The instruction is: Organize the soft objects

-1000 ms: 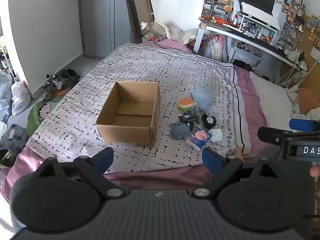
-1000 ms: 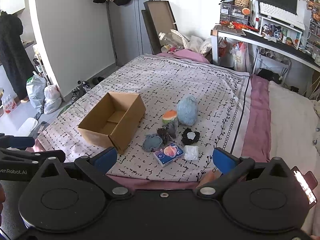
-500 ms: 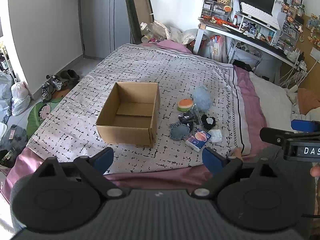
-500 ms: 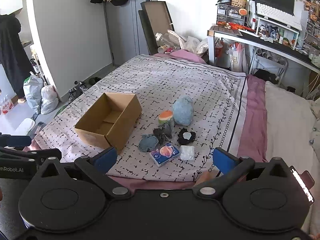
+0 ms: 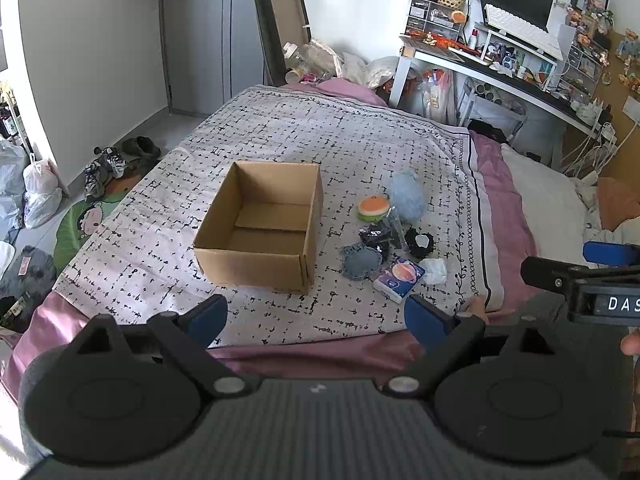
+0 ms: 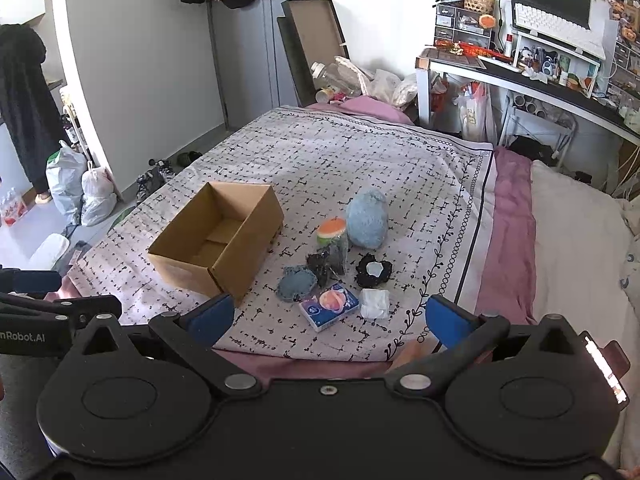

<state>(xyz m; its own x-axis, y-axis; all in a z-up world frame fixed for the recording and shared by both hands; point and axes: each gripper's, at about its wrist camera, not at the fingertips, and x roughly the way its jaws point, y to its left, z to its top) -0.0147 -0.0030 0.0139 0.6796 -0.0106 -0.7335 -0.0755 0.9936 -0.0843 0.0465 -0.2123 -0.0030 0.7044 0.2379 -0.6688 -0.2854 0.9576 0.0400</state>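
Patterned bedspread (image 5: 320, 136) holds a square cardboard box (image 5: 260, 228) beside a fuzzy blue plush (image 5: 407, 200); both tongs (image 5: 316, 316) (image 6: 330, 320) gape, empty.

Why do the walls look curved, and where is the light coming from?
Both views: fisheye lenses bow straight lines toward the edges. Right wrist view: the wall corner arcs, with daylight flooding in at far left. Left wrist view: the cardboard box near centre stays sharp and nearly undistorted.

Matt cardboard box (image 5: 260, 228), fuzzy blue plush (image 5: 407, 197), glossy tissue packet (image 5: 399, 278), patterned cloth bedspread (image 5: 320, 132)
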